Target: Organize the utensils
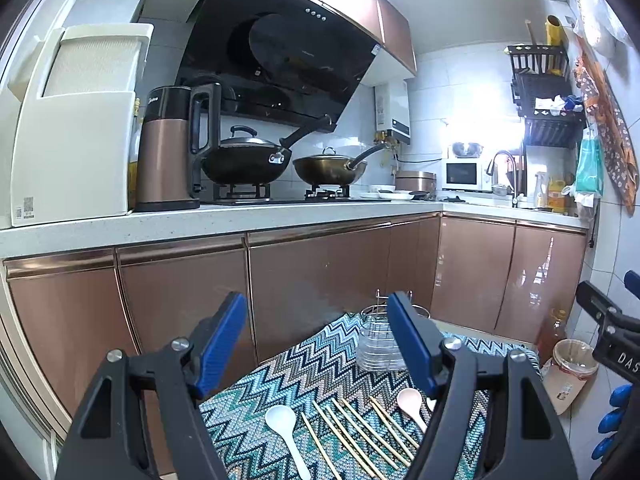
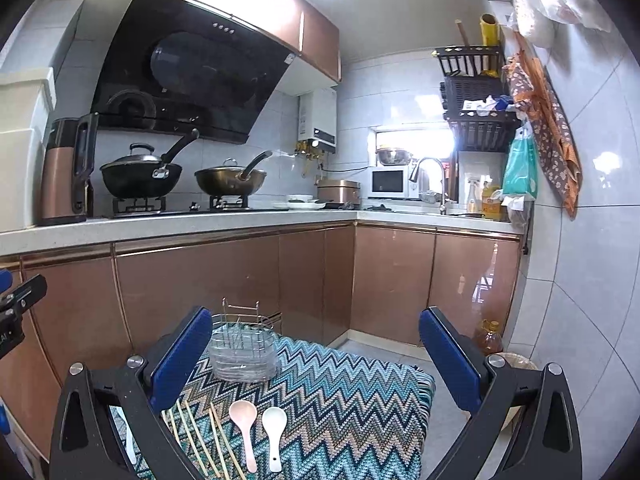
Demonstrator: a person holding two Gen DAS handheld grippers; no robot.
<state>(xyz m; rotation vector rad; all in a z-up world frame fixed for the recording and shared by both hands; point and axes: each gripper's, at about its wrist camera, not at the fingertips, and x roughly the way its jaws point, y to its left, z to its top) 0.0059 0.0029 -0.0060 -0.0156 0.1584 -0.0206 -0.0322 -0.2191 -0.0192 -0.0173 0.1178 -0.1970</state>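
my left gripper [image 1: 316, 344] hangs with jaws wide apart and empty; below it on the zigzag cloth [image 2: 340, 392] lie a white spoon [image 1: 282, 420] and the chopsticks [image 1: 360, 432], about six, long axes running away from me. the wire holder [image 2: 242, 350] stands beyond. my right gripper [image 2: 316, 352], also agape, is nearer the pink spoon [image 2: 244, 416] and second white spoon [image 2: 274, 420]: three spoons.

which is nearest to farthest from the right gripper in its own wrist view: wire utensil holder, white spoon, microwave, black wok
From the right gripper:
1. white spoon, on the cloth just below
2. wire utensil holder, cloth's far left corner
3. black wok, stove, left
4. microwave, far counter corner
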